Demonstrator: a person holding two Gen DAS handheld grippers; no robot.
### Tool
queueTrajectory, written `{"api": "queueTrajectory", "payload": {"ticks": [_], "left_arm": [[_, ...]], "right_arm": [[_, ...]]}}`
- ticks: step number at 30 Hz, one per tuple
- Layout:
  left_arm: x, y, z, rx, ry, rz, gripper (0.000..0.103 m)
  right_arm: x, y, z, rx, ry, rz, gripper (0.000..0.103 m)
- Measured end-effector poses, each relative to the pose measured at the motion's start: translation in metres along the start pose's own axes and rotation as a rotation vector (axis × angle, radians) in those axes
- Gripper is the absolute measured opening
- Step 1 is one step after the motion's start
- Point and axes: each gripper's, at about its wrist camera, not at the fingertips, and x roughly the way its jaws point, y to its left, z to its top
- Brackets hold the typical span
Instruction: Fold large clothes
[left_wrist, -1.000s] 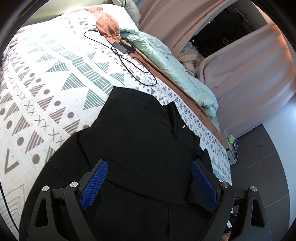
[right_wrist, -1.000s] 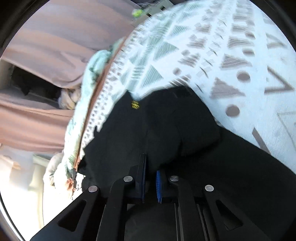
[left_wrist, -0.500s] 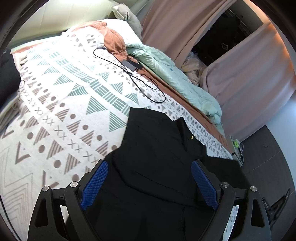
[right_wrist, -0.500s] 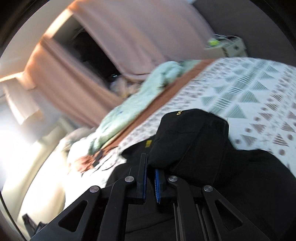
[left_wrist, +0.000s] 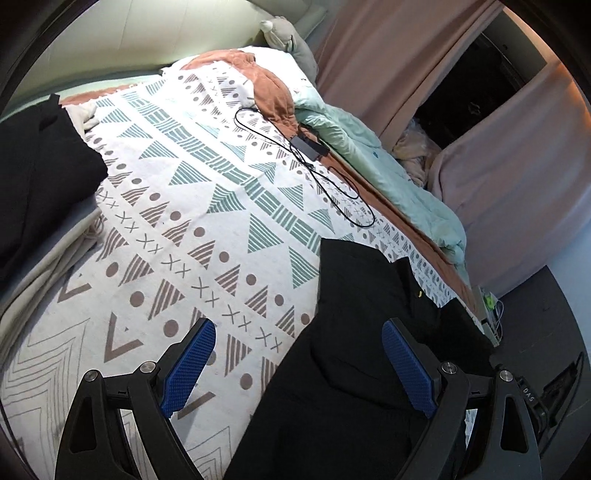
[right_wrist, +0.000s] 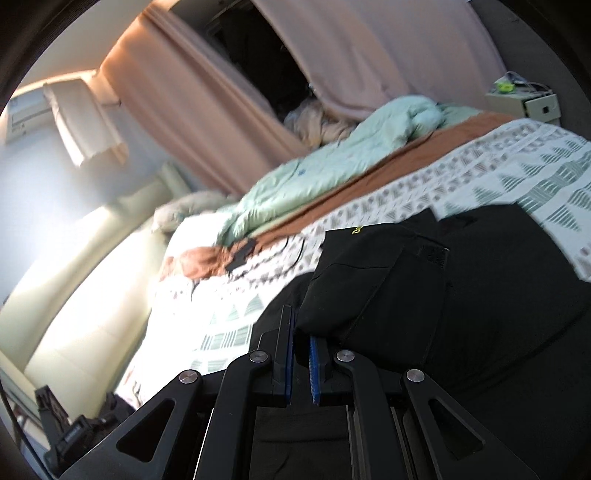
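My left gripper (left_wrist: 299, 363) is spread wide with nothing between its blue pads (left_wrist: 190, 363), hanging above the bed where the patterned blanket (left_wrist: 177, 229) meets the black garment (left_wrist: 354, 332). The garment's left edge runs up from the bottom of the view between my fingers to a squared corner, then turns right toward the collar with its small yellow mark (left_wrist: 419, 294). Its right side reaches the bed's edge, just short of the floor (left_wrist: 546, 314).

My right gripper (right_wrist: 302, 354) is nearly closed, pinching a fold of the same garment (right_wrist: 461, 314); the fabric rises from the jaws as a doubled-over flap whose top hem carries the yellow mark (right_wrist: 356, 230). Beyond that hem the blanket (right_wrist: 517, 177) shows bare.

To the left of the garment there is a broad stretch of open blanket. It is bounded on the far left by a dark pile of cloth (left_wrist: 40, 177) and beige layers under it. A black cable with its adapter (left_wrist: 308, 147) loops across the blanket past the garment's top corner, near but not touching it. A mint quilt (left_wrist: 388, 177) is bunched along the right edge of the bed, against the pink curtains (left_wrist: 509, 155)
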Motion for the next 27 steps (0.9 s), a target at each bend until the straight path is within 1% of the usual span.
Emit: {"api": "queueTrajectory", "payload": {"ticks": [2, 3, 4, 5, 6, 7, 8, 11, 14, 16, 19, 23, 27], "left_arm": [[-0.001, 0.004, 0.003, 0.000, -0.003, 0.004, 0.092], [-0.001, 0.005, 0.003, 0.002, -0.002, 0.005, 0.092], [0.000, 0.005, 0.004, 0.004, -0.001, 0.007, 0.092], [0.000, 0.006, 0.003, 0.004, 0.001, 0.008, 0.092], [0.001, 0.005, 0.003, 0.005, 0.003, 0.009, 0.092], [0.001, 0.005, 0.003, 0.004, 0.006, 0.008, 0.092], [0.001, 0.005, 0.002, 0.004, 0.007, 0.005, 0.092], [0.003, 0.002, 0.001, 0.000, 0.011, -0.002, 0.092], [0.006, -0.001, -0.001, 0.000, 0.018, -0.009, 0.092], [0.009, -0.003, -0.003, 0.007, 0.025, -0.006, 0.092], [0.012, -0.003, -0.002, 0.017, 0.028, 0.004, 0.092], [0.013, 0.002, -0.001, 0.006, 0.029, 0.012, 0.092], [0.017, 0.004, -0.002, -0.010, 0.038, 0.008, 0.092]], "right_arm": [[0.016, 0.012, -0.008, -0.031, 0.040, 0.001, 0.008], [0.030, 0.020, -0.015, -0.051, 0.094, 0.016, 0.013], [0.040, 0.023, -0.020, -0.046, 0.146, 0.037, 0.016], [0.054, 0.022, -0.026, -0.012, 0.230, 0.091, 0.033], [0.062, 0.017, -0.029, 0.026, 0.280, 0.140, 0.056], [0.065, 0.011, -0.034, 0.071, 0.310, 0.178, 0.062], [0.064, 0.003, -0.036, 0.102, 0.312, 0.185, 0.065], [0.058, -0.022, -0.038, 0.154, 0.310, 0.108, 0.071], [0.057, -0.043, -0.041, 0.205, 0.313, 0.060, 0.071], [0.056, -0.048, -0.045, 0.221, 0.311, 0.036, 0.071], [0.055, -0.054, -0.043, 0.238, 0.298, -0.006, 0.071], [0.060, -0.067, -0.042, 0.290, 0.325, -0.035, 0.071], [0.067, -0.083, -0.046, 0.350, 0.337, -0.041, 0.071]]}}
